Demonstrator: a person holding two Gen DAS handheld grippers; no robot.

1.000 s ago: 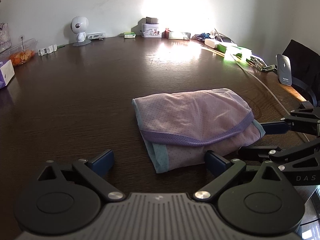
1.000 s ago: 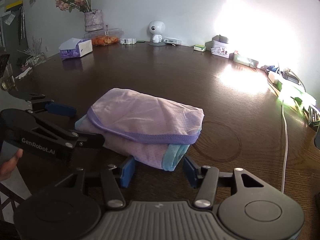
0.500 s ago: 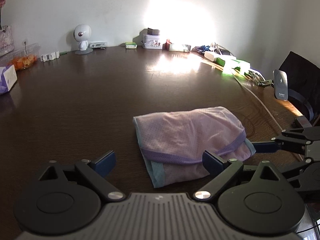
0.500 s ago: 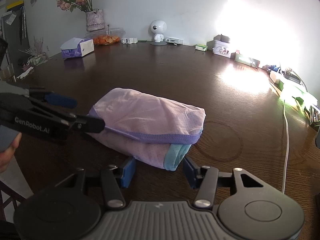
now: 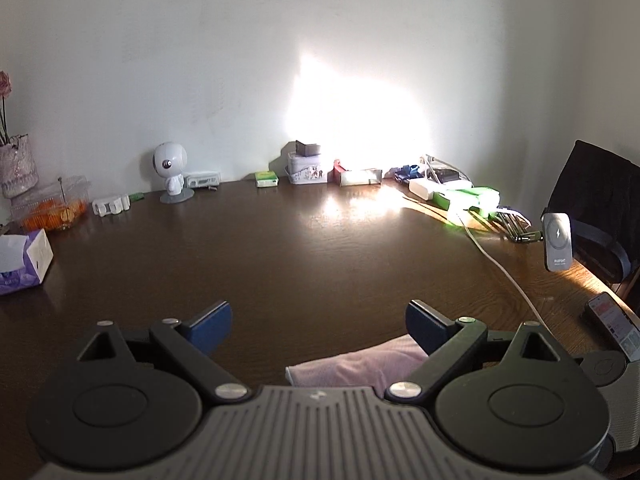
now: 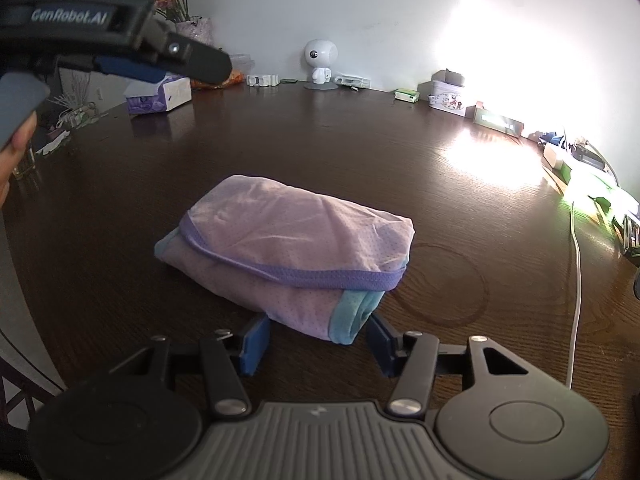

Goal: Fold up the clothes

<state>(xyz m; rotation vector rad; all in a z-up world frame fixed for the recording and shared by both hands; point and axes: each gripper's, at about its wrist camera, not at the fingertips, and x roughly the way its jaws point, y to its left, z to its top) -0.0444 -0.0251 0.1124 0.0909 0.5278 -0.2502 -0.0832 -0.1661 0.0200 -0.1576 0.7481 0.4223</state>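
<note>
A folded lilac garment with a purple band and a teal hem lies on the dark wooden table. My right gripper rests low at its near edge, open, with the teal corner just ahead of and between the blue pads, which do not touch it. My left gripper is open and empty, lifted well above the table. Only a strip of the garment shows at the bottom of the left wrist view. In the right wrist view the left gripper hangs at the upper left, with a person's hand on it.
A tissue box sits at the left. A white robot figure, tins and small boxes line the wall. A white cable, a charger stand and a phone lie on the right, beside a dark chair.
My left gripper has risen away from the garment and tipped up, so the garment dropped to the bottom of its view. The right gripper and the garment have stayed put.
</note>
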